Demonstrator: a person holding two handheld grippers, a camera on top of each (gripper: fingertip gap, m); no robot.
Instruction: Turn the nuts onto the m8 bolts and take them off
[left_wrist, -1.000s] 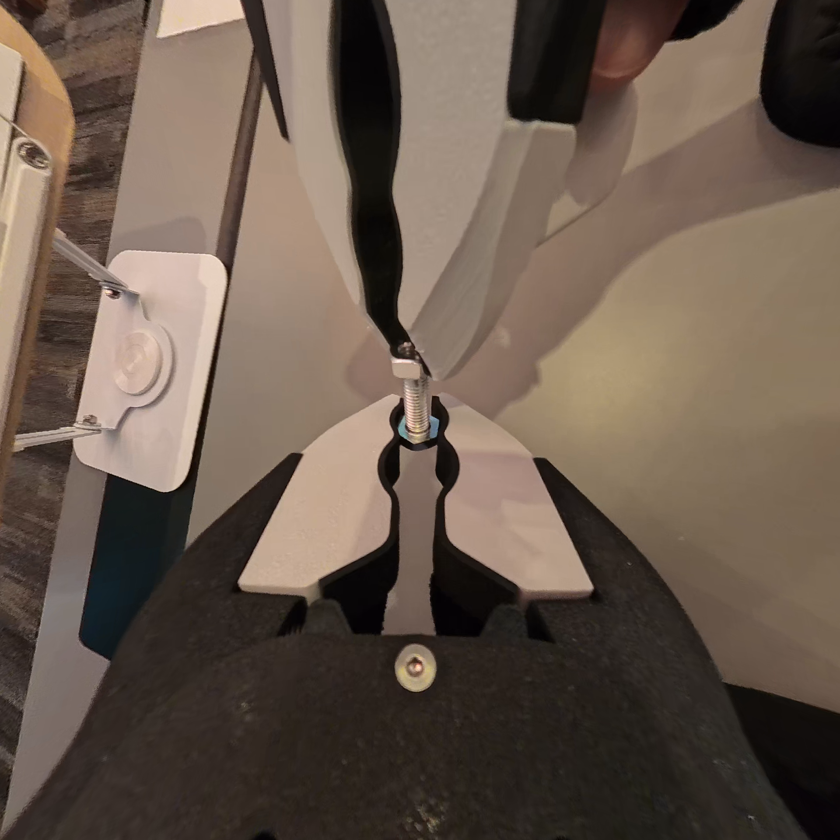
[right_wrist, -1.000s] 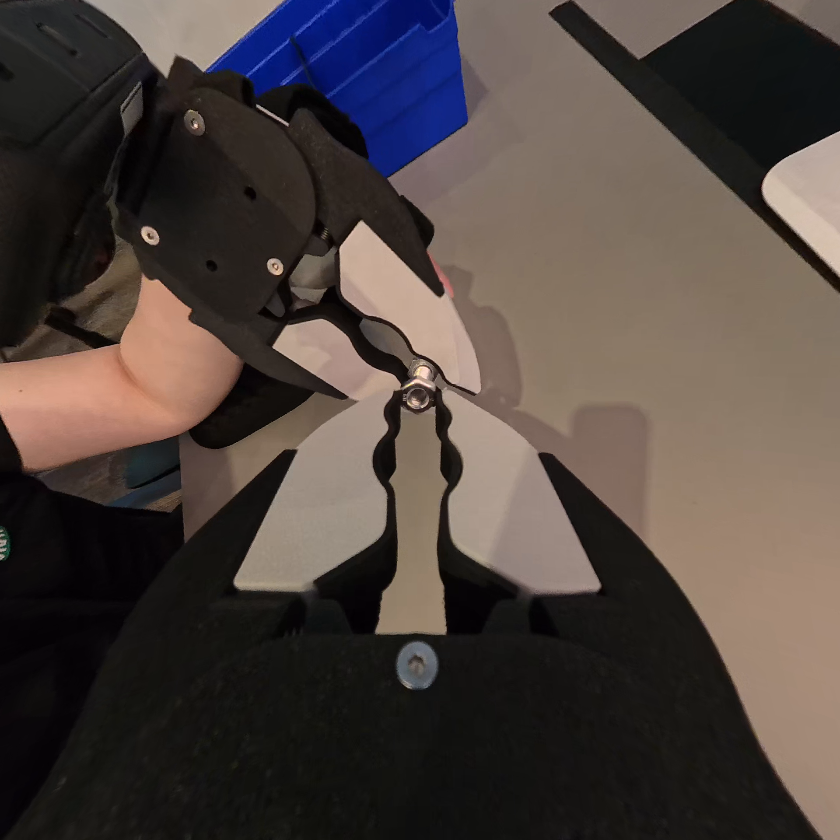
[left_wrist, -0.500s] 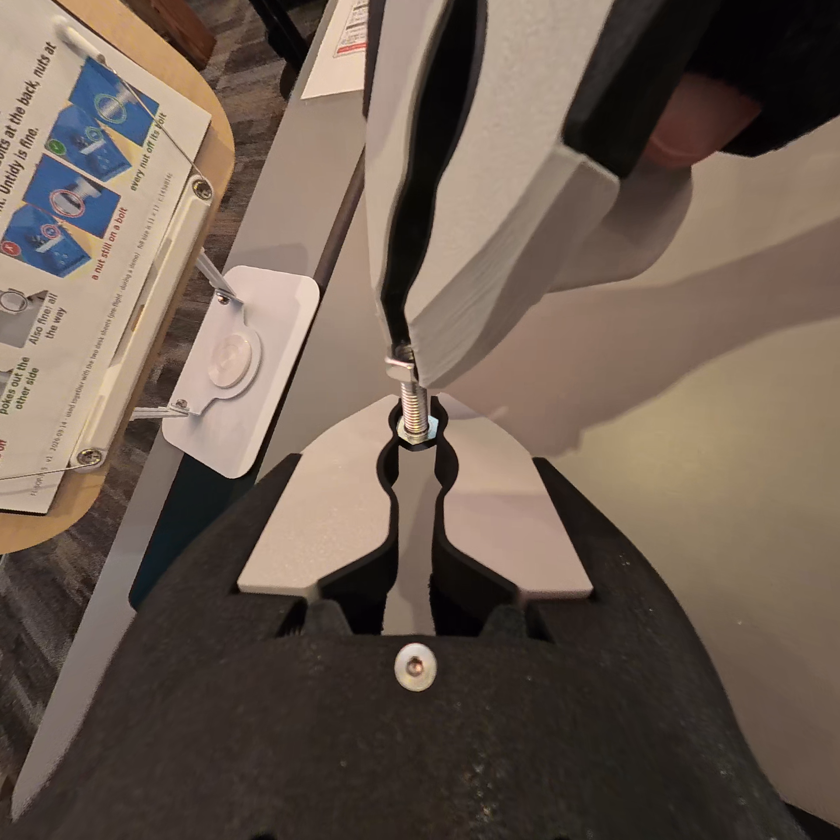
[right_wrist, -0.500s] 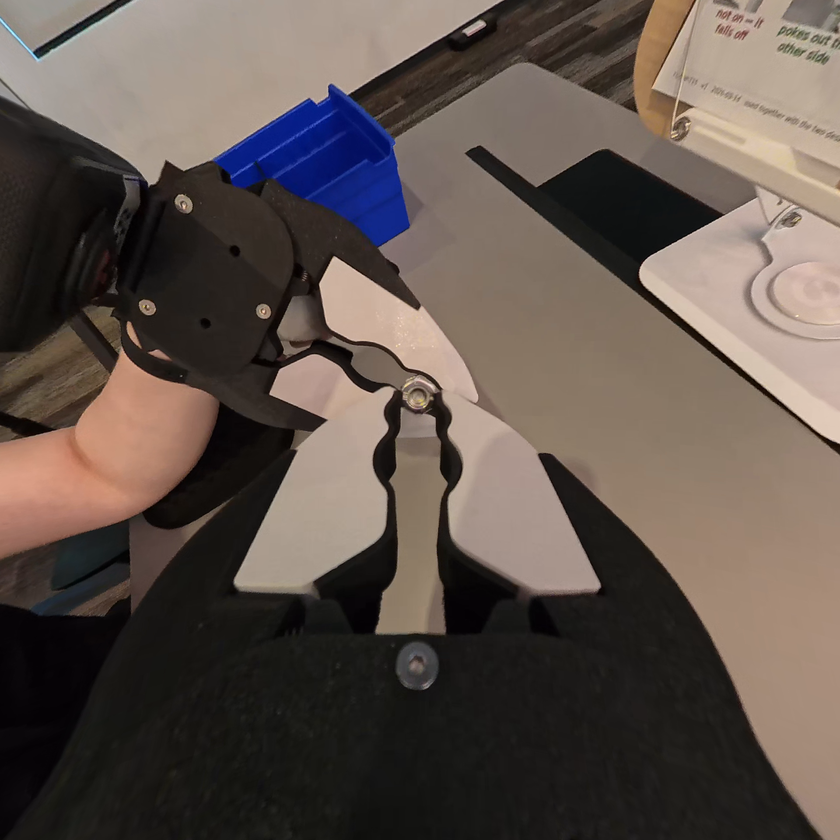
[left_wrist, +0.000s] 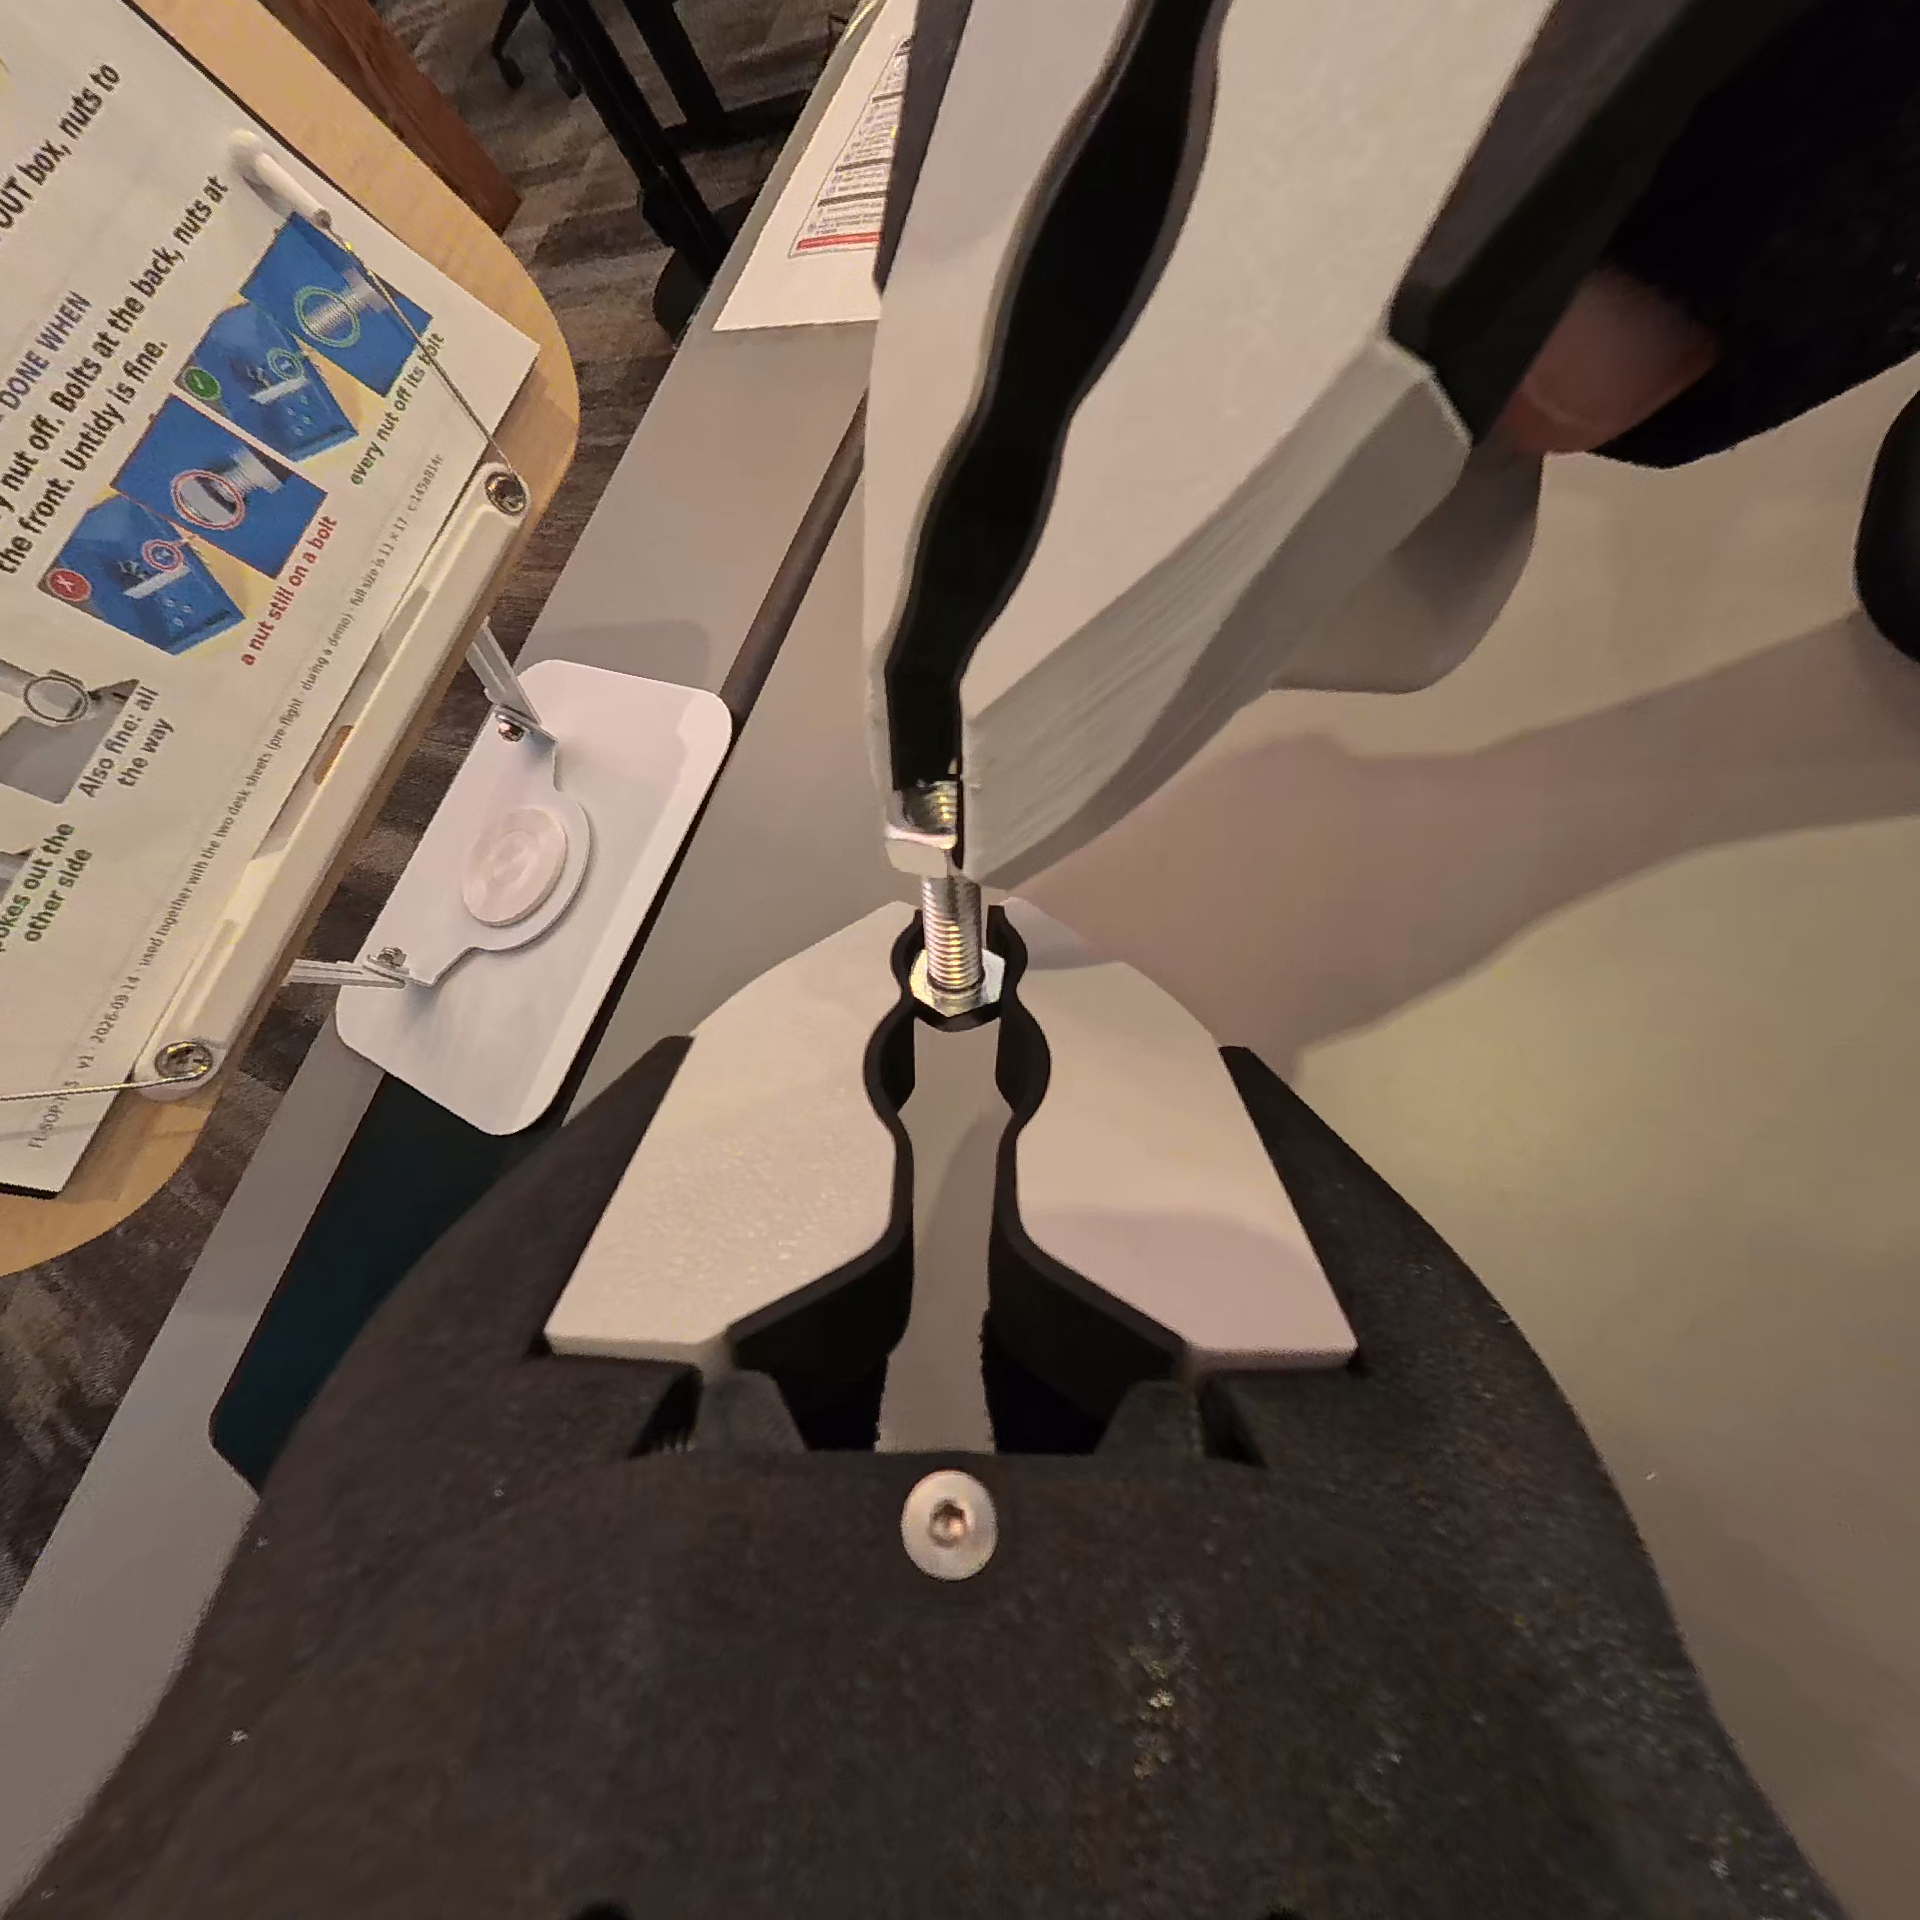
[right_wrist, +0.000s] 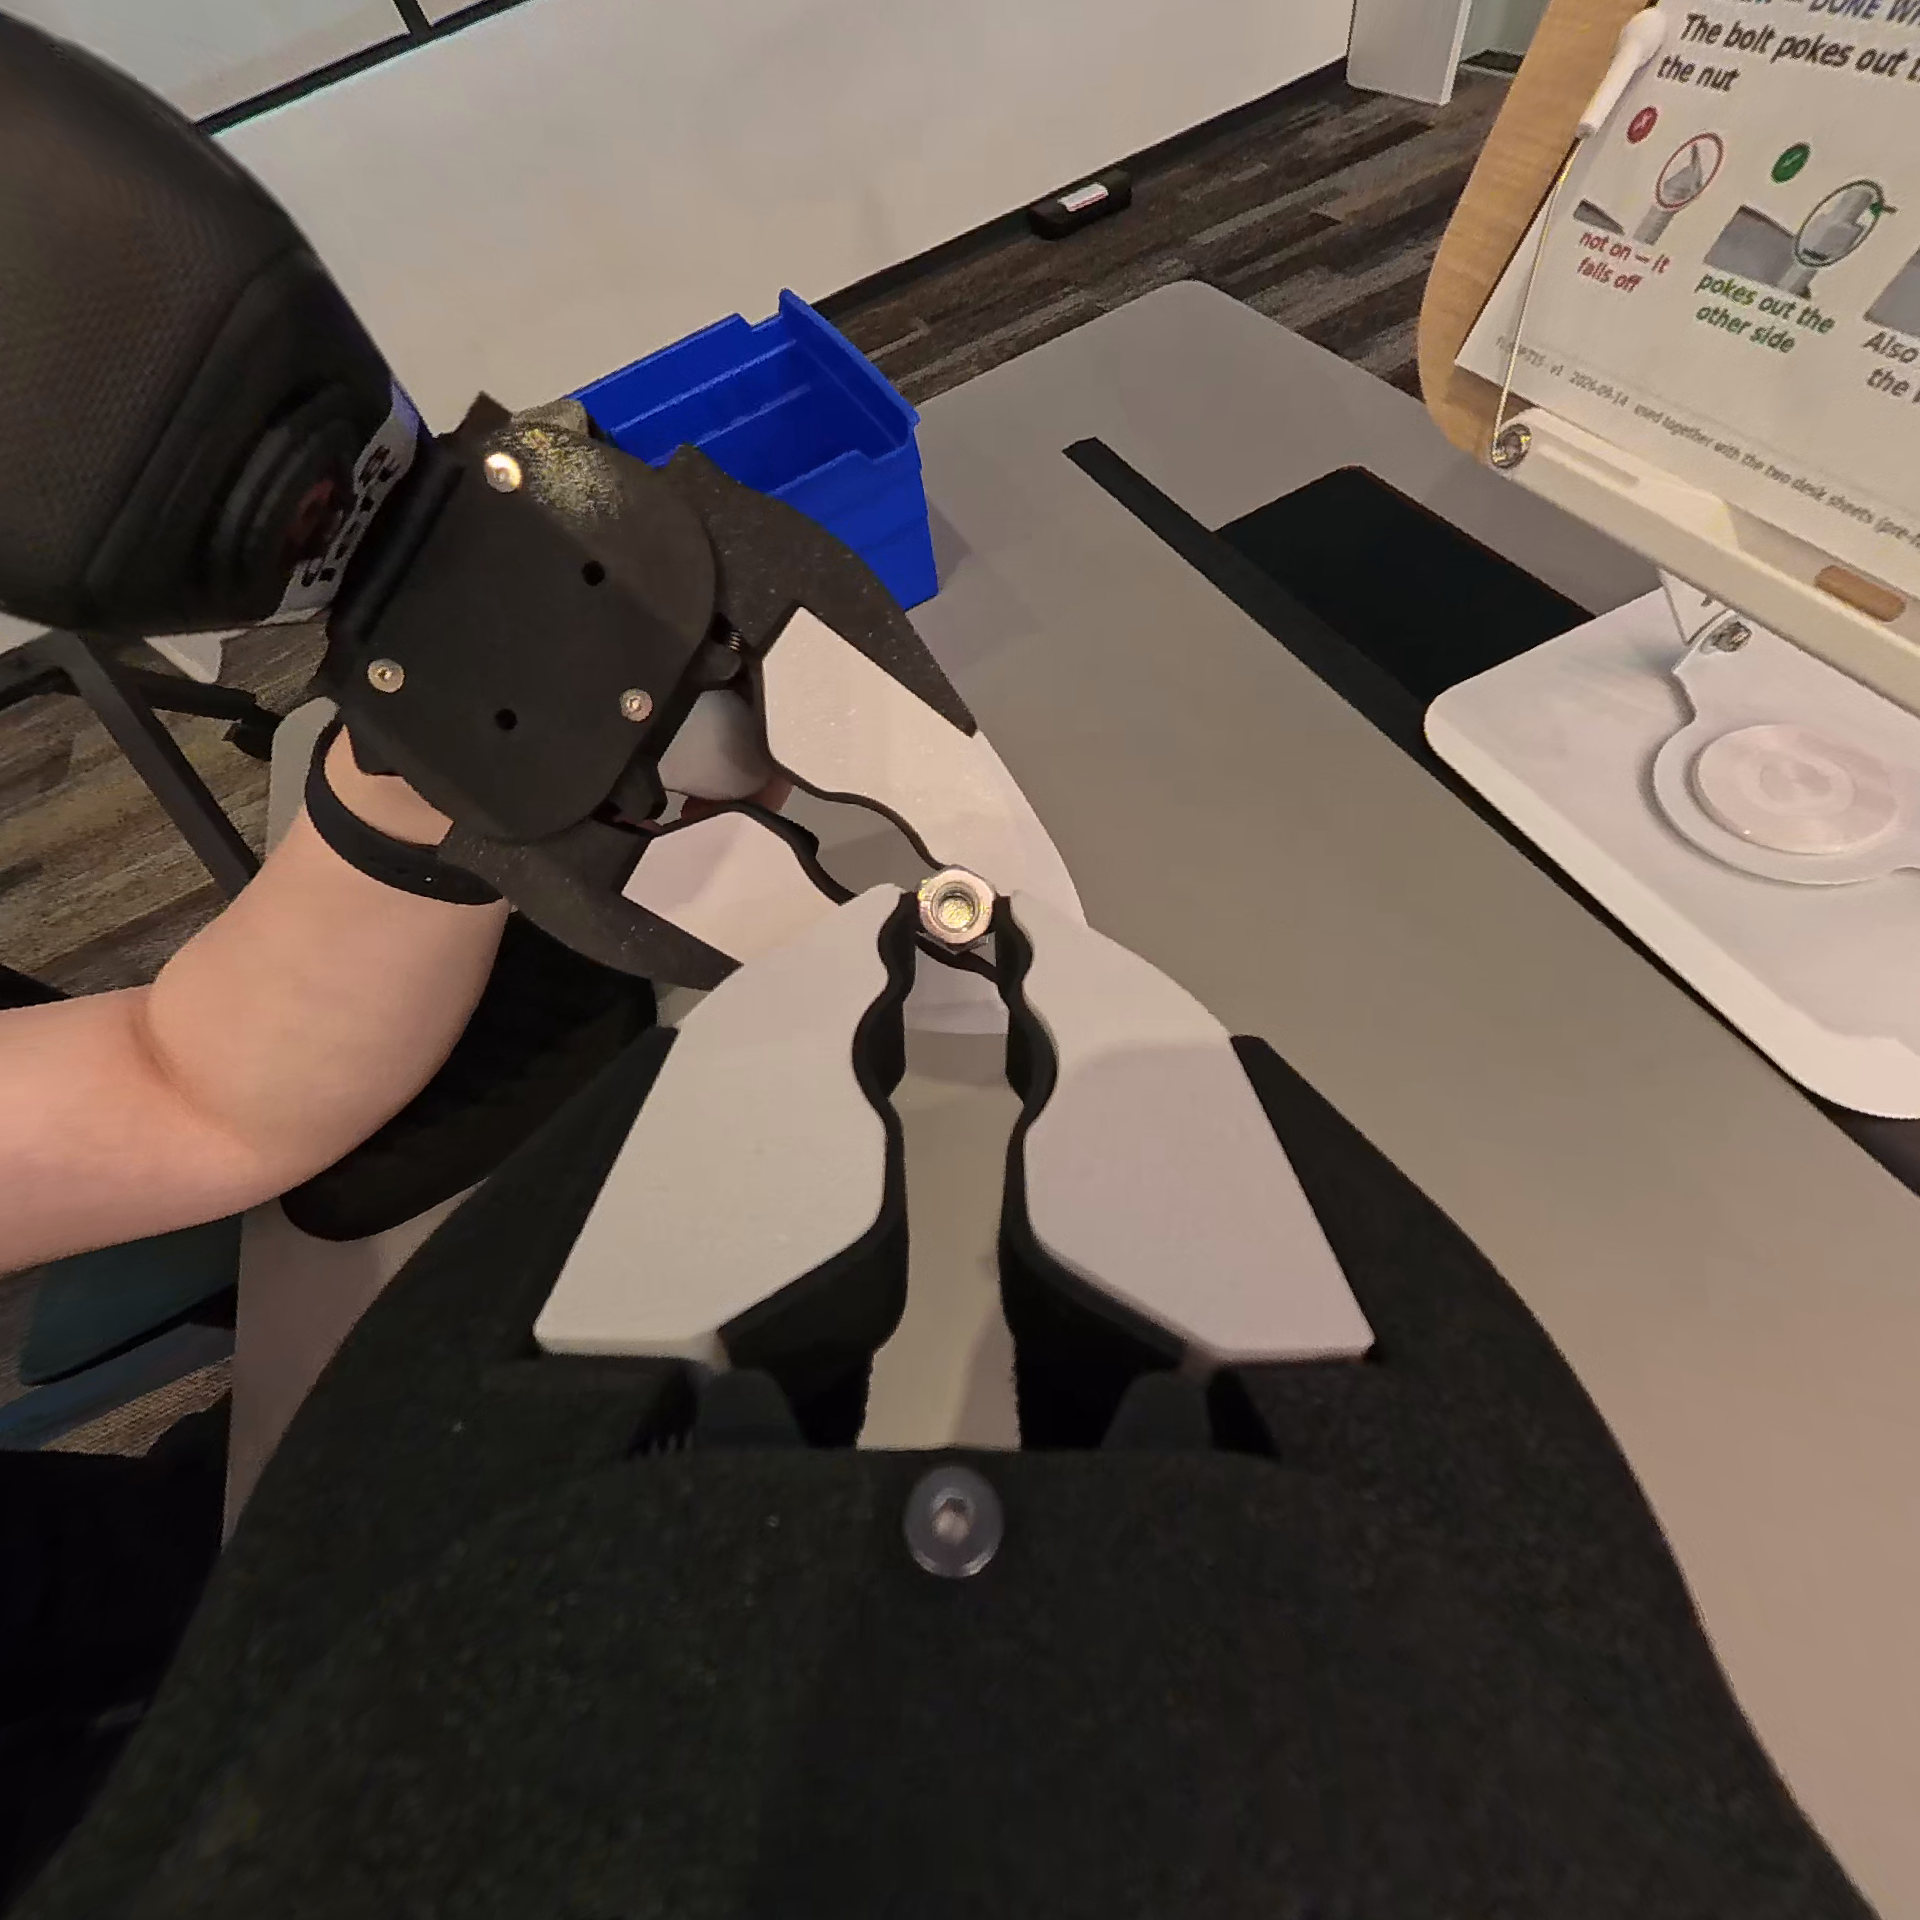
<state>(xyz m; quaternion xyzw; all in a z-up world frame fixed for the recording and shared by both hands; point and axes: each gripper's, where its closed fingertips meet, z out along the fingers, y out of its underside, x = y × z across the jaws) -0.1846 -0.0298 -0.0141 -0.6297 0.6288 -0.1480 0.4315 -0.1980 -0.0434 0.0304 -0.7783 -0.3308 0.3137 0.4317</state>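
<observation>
At frame centre the left tool (left_wrist: 954, 961) is clamped on the nut (left_wrist: 954, 992); just beyond, the right tool (left_wrist: 928, 831) pinches the bolt (left_wrist: 948, 935) by its head, above the bench (right_wrist: 1299, 831). To turn cleanly, keep the bolt square to the nut; twist in short strokes, firm grip.

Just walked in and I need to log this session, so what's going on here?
A person is working a hand-held gripper in each hand above a grey table. The right tongs pinch the head of an M8 bolt. The left tongs are closed around a hex nut threaded on near the far end of the shaft, with bare thread showing between nut and head. A single moment doesn't show whether the nut is going on or coming off.
</observation>
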